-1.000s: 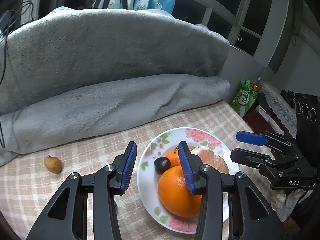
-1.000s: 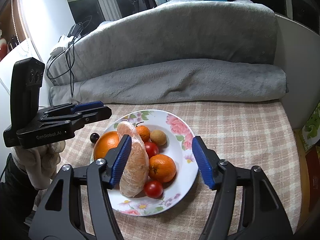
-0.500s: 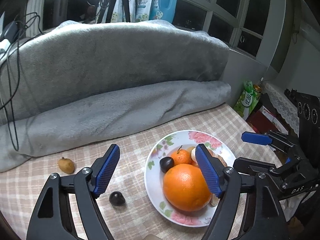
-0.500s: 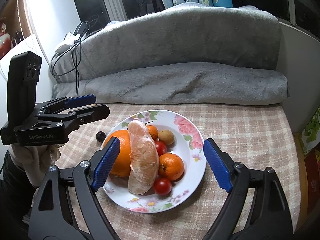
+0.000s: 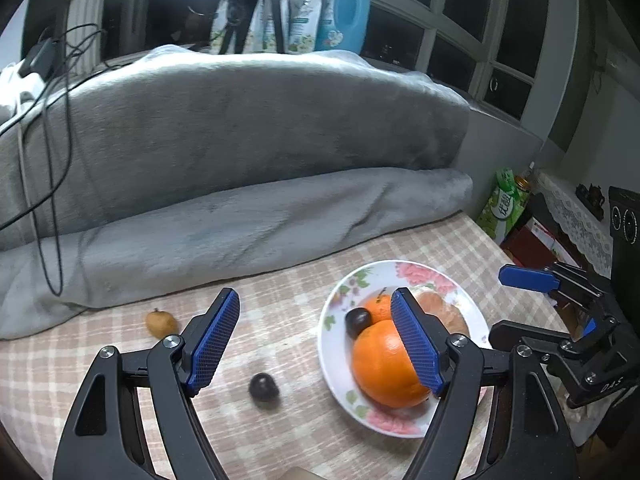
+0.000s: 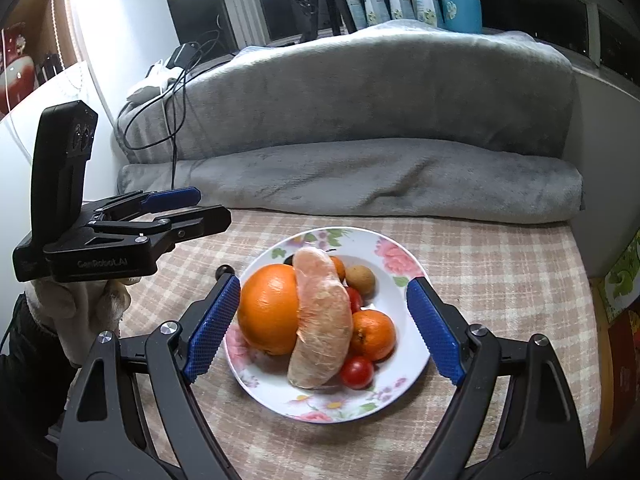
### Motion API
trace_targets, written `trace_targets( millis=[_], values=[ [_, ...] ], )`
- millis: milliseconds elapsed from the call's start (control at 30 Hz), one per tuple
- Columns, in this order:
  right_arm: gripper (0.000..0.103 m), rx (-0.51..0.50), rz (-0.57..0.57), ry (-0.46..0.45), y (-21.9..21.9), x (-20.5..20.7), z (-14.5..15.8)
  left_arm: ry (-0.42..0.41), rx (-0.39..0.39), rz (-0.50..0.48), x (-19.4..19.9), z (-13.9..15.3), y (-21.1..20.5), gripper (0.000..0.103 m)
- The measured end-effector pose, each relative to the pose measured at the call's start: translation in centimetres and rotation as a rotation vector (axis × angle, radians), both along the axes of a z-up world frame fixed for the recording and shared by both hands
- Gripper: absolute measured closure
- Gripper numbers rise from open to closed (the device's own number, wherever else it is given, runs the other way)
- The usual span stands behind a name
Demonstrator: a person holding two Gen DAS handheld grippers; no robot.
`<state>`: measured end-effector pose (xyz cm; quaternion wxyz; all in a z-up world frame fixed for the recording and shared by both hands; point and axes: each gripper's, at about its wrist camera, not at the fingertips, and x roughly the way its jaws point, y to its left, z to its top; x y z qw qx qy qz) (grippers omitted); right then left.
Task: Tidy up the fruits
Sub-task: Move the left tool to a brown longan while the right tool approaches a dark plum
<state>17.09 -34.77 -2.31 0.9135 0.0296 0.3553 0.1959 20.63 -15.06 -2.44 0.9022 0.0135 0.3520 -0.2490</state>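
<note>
A flowered white plate (image 6: 394,258) on the checked tablecloth holds a big orange (image 6: 270,308), a peeled pomelo wedge (image 6: 322,316), small oranges, cherry tomatoes and a brown kiwi-like fruit (image 6: 360,279). In the left wrist view the plate (image 5: 332,344) also holds a dark plum (image 5: 357,319). A second dark plum (image 5: 264,387) lies on the cloth left of the plate, and a small yellow-brown fruit (image 5: 161,323) lies farther left. My left gripper (image 5: 316,338) is open and empty above the loose plum. My right gripper (image 6: 322,334) is open and empty, hovering over the plate.
A rolled grey blanket (image 5: 240,224) runs along the table's back edge, with a higher blanket-covered back and black cables (image 5: 44,160) behind. Bottles and pouches stand on the windowsill (image 5: 340,4). A green carton (image 5: 502,204) stands off the table's right end.
Both grippers have pulled back and up from the plate and opened wider. A dark plum has come into view on the cloth left of the plate.
</note>
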Motion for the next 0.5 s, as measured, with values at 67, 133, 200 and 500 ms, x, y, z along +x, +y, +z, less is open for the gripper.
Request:
trace_targets(
  millis=[67, 133, 200, 500],
  values=[
    [0.015, 0.004, 0.005, -0.002, 0.2, 0.0, 0.2, 0.002, -0.008, 0.020, 0.0, 0.1, 0.9, 0.025],
    [0.015, 0.014, 0.018, 0.003, 0.4, 0.3, 0.3, 0.006, -0.027, 0.045, 0.0, 0.1, 1.9, 0.025],
    [0.015, 0.023, 0.027, 0.009, 0.6, 0.7, 0.4, 0.010, -0.050, 0.067, -0.2, 0.1, 2.9, 0.025],
    [0.015, 0.045, 0.089, 0.045, 2.7, 2.7, 0.7, 0.014, -0.069, 0.135, -1.1, -0.6, 6.3, 0.025]
  ],
)
